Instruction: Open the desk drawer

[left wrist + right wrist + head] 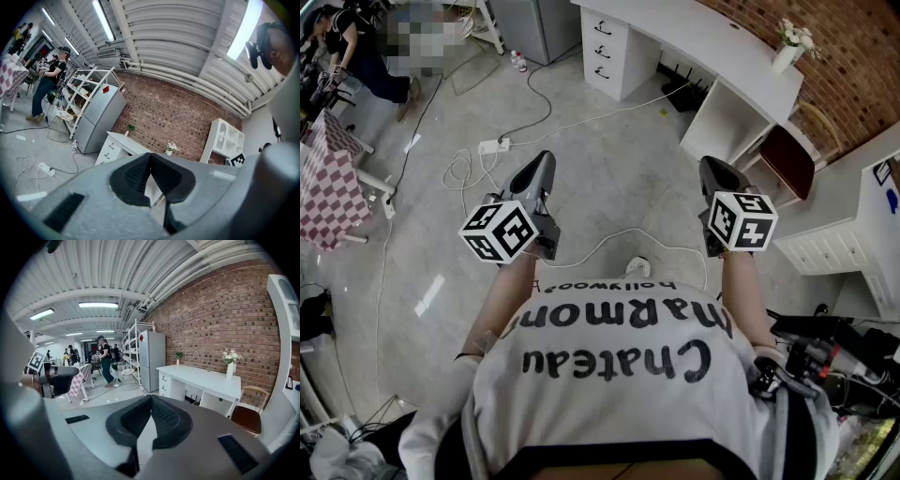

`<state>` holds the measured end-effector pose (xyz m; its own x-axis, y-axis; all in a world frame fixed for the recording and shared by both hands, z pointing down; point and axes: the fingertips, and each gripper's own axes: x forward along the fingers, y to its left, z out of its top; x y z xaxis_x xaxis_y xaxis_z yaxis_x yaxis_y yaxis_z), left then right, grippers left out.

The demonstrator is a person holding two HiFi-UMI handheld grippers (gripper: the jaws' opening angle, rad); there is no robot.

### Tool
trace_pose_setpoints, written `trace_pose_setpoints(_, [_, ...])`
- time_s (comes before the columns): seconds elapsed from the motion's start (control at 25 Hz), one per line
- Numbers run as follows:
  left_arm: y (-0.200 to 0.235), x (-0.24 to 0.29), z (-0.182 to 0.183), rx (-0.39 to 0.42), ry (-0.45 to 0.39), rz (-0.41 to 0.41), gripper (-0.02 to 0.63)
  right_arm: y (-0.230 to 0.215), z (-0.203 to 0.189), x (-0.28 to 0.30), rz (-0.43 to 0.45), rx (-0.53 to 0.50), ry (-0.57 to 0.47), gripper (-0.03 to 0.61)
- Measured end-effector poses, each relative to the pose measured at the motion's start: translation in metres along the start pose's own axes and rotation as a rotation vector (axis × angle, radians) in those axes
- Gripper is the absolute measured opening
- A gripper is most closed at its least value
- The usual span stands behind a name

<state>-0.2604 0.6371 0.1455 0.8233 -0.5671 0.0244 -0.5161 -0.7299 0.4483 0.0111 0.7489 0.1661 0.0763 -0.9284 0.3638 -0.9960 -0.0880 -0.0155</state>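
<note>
The white desk (727,42) stands far ahead against the brick wall. Its stack of three drawers (605,42) with dark handles is at the desk's left end, all closed. The same drawers (111,149) are small in the left gripper view and show left of the desk top as drawers (165,383) in the right gripper view. My left gripper (542,167) and right gripper (714,171) are held out side by side over the floor, well short of the desk. The left gripper (150,155) is shut with nothing in it, and so is the right gripper (151,397).
Cables and a power strip (494,145) lie on the floor between me and the desk. A brown chair (787,159) sits at the desk's right end, a flower vase (789,47) on top. A checked table (333,187) stands left, a person (356,52) beyond it, white cabinets (844,234) right.
</note>
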Motion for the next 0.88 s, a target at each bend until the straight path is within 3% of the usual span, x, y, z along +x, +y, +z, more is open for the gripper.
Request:
trace_pose_setpoints(0.32, [0.025, 0.018, -0.004, -0.023, 0.003, 0.041, 0.015, -0.009, 0.002, 0.035, 0.015, -0.022, 0.035, 0.014])
trace_pose_setpoints(0.56, [0.053, 0.056, 0.014, -0.022, -0.038, 0.079, 0.015, -0.027, 0.021, 0.096, 0.051, -0.005, 0.03, 0.014])
trace_pose_setpoints(0.88, [0.1, 0.134, 0.064, 0.008, -0.102, 0.122, 0.015, -0.055, 0.088, 0.211, 0.138, 0.002, -0.021, 0.015])
